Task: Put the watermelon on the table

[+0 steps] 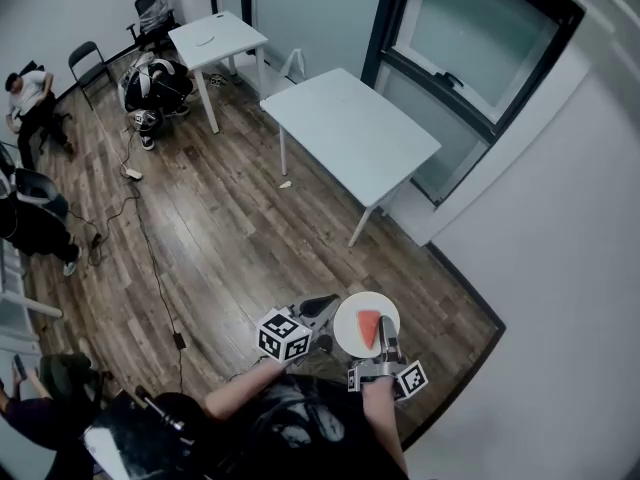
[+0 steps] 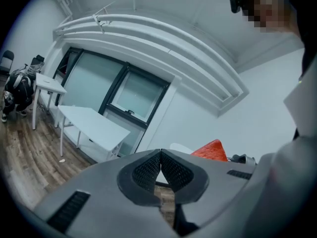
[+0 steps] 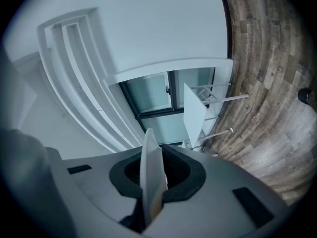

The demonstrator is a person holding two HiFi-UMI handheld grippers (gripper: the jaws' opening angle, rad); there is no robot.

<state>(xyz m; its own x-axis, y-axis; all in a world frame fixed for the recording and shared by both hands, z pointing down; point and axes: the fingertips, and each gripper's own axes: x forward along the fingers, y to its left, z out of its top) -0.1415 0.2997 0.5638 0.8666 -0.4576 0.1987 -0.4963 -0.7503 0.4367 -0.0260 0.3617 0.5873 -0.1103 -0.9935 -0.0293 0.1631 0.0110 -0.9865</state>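
Note:
A red watermelon slice (image 1: 369,326) lies on a small white plate (image 1: 352,320) held above the wooden floor, low in the head view. My right gripper (image 1: 386,344) is shut on the plate's near rim; in the right gripper view the plate (image 3: 151,167) stands edge-on between the pads. My left gripper (image 1: 325,306) is shut and holds nothing, just left of the plate. In the left gripper view its jaws (image 2: 161,156) meet tip to tip, with the watermelon slice (image 2: 212,150) and plate (image 2: 180,148) just beyond. The white table (image 1: 350,133) stands farther off by the window.
A second white table (image 1: 217,40) stands at the back left with bags (image 1: 155,83) and a chair (image 1: 88,60) beside it. A person (image 1: 30,103) sits at the far left. Cables (image 1: 150,258) trail across the floor. A white wall (image 1: 540,228) runs along the right.

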